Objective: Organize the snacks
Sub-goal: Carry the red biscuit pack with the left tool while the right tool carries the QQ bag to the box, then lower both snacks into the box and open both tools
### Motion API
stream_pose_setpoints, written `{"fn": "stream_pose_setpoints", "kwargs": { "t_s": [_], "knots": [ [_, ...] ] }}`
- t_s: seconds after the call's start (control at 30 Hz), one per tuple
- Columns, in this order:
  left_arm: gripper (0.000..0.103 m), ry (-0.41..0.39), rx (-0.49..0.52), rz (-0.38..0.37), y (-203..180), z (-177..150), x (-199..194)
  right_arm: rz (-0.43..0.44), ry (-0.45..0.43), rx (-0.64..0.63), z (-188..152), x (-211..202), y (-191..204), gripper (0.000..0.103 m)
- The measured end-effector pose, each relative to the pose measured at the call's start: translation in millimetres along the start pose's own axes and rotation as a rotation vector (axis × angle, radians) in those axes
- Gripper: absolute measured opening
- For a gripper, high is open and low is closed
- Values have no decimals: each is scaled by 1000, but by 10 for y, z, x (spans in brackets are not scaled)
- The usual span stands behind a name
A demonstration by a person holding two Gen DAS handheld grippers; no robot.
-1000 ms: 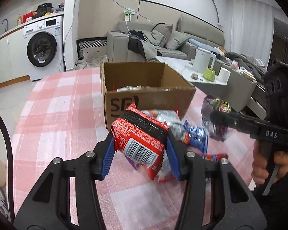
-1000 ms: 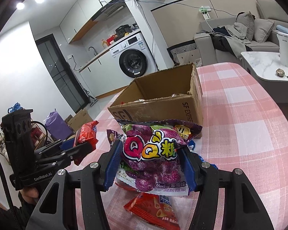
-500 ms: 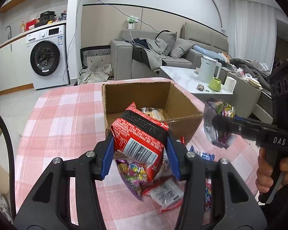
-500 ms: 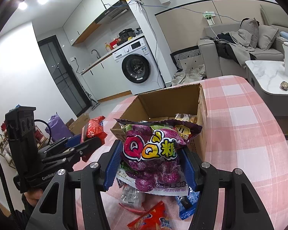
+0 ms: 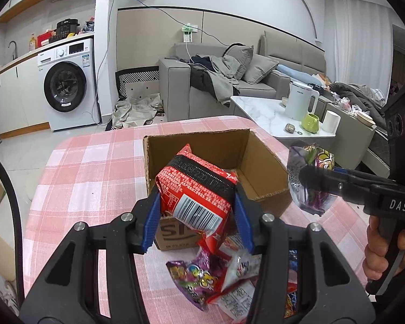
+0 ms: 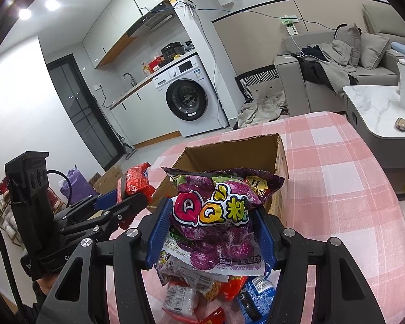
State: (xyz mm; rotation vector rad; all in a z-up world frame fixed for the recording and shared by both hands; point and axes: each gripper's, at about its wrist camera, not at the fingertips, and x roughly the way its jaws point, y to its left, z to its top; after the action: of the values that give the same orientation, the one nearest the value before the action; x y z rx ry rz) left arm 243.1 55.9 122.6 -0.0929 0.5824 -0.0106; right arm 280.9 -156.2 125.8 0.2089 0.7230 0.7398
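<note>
My left gripper (image 5: pixel 197 216) is shut on a red snack packet (image 5: pixel 195 191) with a barcode and holds it in the air over the near wall of the open cardboard box (image 5: pixel 264 159). My right gripper (image 6: pixel 212 232) is shut on a purple QQ candy bag (image 6: pixel 216 213) and holds it in the air before the same box (image 6: pixel 229 151). A pile of loose snack packets (image 5: pixel 216 278) lies on the pink checked tablecloth (image 5: pixel 89 178) below both grippers; it also shows in the right wrist view (image 6: pixel 202 286). Each gripper shows in the other's view, the right (image 5: pixel 310 178) and the left (image 6: pixel 127 202).
The table's far edge (image 5: pixel 121 132) is just beyond the box. Past it stand a washing machine (image 5: pixel 67 86), a grey sofa (image 5: pixel 229 81) and a marble side table (image 5: pixel 278 113) with a kettle and cups.
Both grippers have risen with their packets still held, and now look down into the box. The snack pile has dropped lower in both views.
</note>
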Motion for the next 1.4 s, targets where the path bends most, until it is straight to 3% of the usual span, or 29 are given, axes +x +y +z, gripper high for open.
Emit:
{"fn": "stream_pose_setpoints", "kwargs": {
  "t_s": [0.77,1.4],
  "knots": [
    [46,43,6,33,121,135,638,-23,39,-10,282,411,44,59],
    [46,86,23,75,160,112,1118,-56,123,3,370,903,-49,59]
  ]
}}
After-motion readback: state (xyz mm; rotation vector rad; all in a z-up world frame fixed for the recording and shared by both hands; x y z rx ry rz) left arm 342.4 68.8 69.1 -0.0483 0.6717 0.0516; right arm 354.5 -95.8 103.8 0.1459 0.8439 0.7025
